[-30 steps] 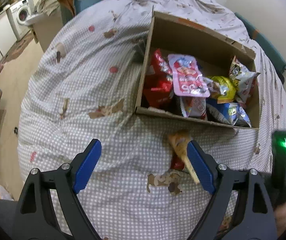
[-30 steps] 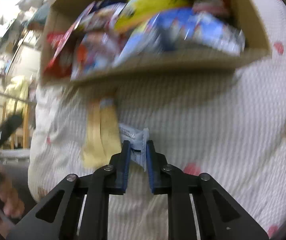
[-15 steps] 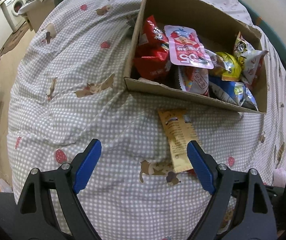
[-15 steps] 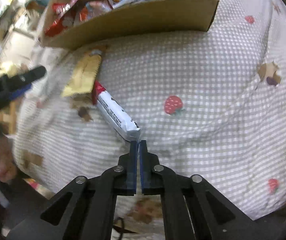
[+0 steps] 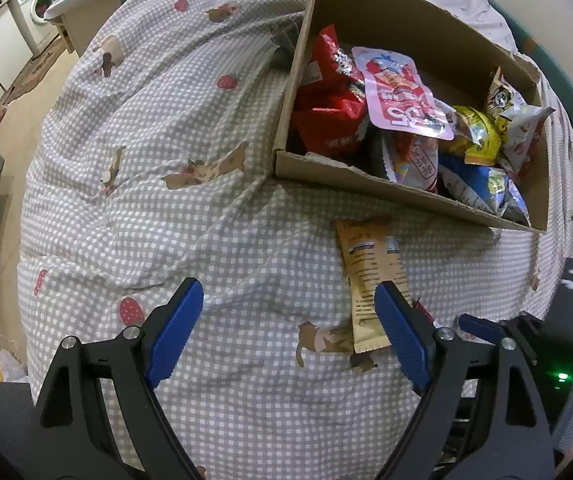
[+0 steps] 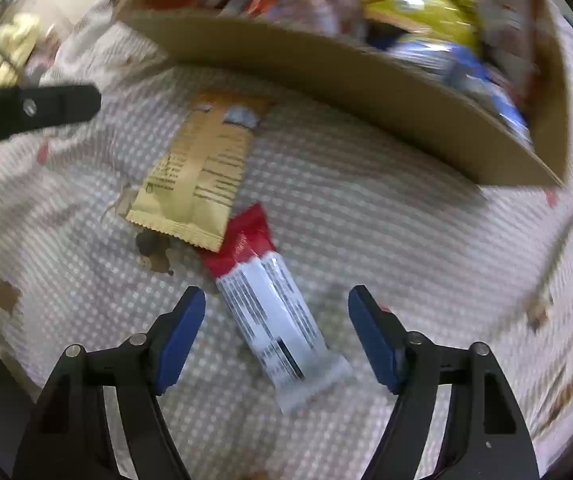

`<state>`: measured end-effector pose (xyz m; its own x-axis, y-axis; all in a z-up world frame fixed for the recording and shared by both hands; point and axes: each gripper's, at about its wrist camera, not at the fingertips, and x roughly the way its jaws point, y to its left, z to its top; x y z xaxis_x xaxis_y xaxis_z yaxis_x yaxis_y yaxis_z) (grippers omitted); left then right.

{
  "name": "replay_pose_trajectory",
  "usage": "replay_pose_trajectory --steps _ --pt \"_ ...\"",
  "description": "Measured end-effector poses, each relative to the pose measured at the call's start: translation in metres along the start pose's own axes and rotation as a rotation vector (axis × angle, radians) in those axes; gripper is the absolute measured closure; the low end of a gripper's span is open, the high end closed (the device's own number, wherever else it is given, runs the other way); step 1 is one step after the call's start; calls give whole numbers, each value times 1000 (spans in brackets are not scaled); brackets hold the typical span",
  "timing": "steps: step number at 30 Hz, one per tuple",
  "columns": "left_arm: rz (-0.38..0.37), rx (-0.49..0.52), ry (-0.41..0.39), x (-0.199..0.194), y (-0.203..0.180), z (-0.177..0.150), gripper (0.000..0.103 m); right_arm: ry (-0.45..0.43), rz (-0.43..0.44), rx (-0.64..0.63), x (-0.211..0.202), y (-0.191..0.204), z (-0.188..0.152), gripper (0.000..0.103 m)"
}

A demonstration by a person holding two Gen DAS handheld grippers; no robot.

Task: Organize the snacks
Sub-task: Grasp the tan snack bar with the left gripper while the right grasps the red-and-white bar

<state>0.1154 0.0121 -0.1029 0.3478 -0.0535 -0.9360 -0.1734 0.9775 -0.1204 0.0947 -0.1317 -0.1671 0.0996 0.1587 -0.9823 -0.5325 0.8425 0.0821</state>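
Snack bar in red and white (image 6: 272,312) lies loose on the checked bedcover (image 5: 190,216), low centre between the opening jaws of the right hand-held gripper (image 6: 276,336), pointing down; left hand-held gripper (image 5: 288,328) wide, empty; tan wrapper (image 6: 200,176) beside cardboard box (image 5: 386,196)

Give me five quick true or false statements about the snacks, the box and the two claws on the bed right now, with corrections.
1. The cardboard box holds several snack packets. True.
2. The tan packet lies inside the box. False: it lies on the checked bedspread, in front of the box.
3. The red-and-white bar lies between the right claw fingers, untouched. True: its jaws are opening.
4. The left claw grips the tan packet. False: it is open and holds nothing.
5. The red-and-white bar lies under the tan packet. False: its red end overlaps the packet's corner.
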Motion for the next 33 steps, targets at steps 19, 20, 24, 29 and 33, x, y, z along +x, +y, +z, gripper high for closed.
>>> replay_pose_trajectory --steps 19,20,24,29,33 --pt "-27 206 38 60 -81 3 18 -130 103 386 -50 -96 -41 70" --pt "-33 208 57 65 -84 2 18 -136 103 390 -55 -102 -45 69" --pt "-22 189 71 80 -88 6 18 -147 101 397 -72 -116 -57 70" --pt "0 205 71 86 -88 7 37 -159 100 407 -87 -127 -61 70" --pt "7 225 64 86 -85 4 56 -167 103 412 -96 -130 -62 70"
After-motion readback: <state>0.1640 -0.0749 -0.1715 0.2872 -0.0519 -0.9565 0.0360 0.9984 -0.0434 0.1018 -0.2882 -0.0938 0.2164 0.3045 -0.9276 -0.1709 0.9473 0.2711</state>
